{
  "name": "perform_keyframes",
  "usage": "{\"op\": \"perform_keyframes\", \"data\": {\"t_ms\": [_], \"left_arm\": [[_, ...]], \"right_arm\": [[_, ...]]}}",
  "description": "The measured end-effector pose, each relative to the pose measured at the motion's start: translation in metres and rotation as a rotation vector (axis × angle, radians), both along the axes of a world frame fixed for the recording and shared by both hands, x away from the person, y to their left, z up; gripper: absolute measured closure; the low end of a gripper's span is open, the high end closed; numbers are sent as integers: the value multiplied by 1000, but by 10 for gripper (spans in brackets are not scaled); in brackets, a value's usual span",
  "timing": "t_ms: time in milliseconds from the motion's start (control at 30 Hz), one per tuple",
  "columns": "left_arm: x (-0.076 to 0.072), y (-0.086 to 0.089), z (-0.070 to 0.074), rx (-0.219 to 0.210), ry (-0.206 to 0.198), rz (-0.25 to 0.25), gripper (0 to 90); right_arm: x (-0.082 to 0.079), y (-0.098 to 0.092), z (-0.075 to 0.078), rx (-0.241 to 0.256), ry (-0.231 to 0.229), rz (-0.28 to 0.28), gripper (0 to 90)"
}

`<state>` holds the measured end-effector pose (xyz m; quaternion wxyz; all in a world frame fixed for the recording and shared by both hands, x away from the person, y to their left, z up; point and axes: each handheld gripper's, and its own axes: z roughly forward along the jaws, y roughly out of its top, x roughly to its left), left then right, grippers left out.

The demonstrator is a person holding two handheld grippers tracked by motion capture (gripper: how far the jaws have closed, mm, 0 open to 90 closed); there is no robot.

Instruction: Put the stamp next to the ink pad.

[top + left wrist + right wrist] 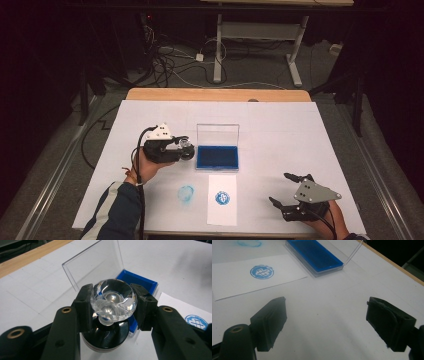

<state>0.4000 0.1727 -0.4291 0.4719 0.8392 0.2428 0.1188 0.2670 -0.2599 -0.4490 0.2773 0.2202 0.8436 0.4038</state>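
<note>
My left gripper (183, 146) is shut on a stamp (188, 151) with a clear faceted knob (113, 302) and a round black base (107, 338), and holds it just left of the ink pad. The blue ink pad (217, 156) lies in a clear case whose lid (217, 134) stands open. A white paper slip (222, 214) in front of the pad bears a round blue print (222, 198). My right gripper (280, 188) rests open near the table's front right, nothing between its jaws (327, 315). From there the pad (314, 255) and print (262, 272) lie ahead.
A blue ink smudge (186, 194) marks the white table cover (280, 130) left of the slip. The table's wooden far edge (215, 94) shows beyond the cover. Cables and a desk frame (255, 45) stand on the floor behind.
</note>
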Motion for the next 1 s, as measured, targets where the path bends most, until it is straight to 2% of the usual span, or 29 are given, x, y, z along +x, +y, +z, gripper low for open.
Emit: {"op": "perform_keyframes", "data": {"t_ms": [133, 333, 433, 533, 867, 1000], "left_arm": [[4, -1, -6, 21, 9, 16, 543], [10, 0, -13, 26, 30, 38, 543], [13, 1, -17, 50, 38, 49, 542], [16, 3, -21, 51, 56, 62, 542], [17, 2, -25, 52, 75, 52, 541], [18, 1, -26, 67, 78, 59, 541]], "right_arm": [[0, 0, -1, -10, 3, -4, 167], [0, 1, -1, -21, 7, -5, 167], [0, 1, -1, -26, 8, -4, 167], [0, 1, -1, -30, 8, -3, 168], [0, 2, -2, -39, 12, 0, 170], [0, 2, -2, -45, 14, 3, 171]]}}
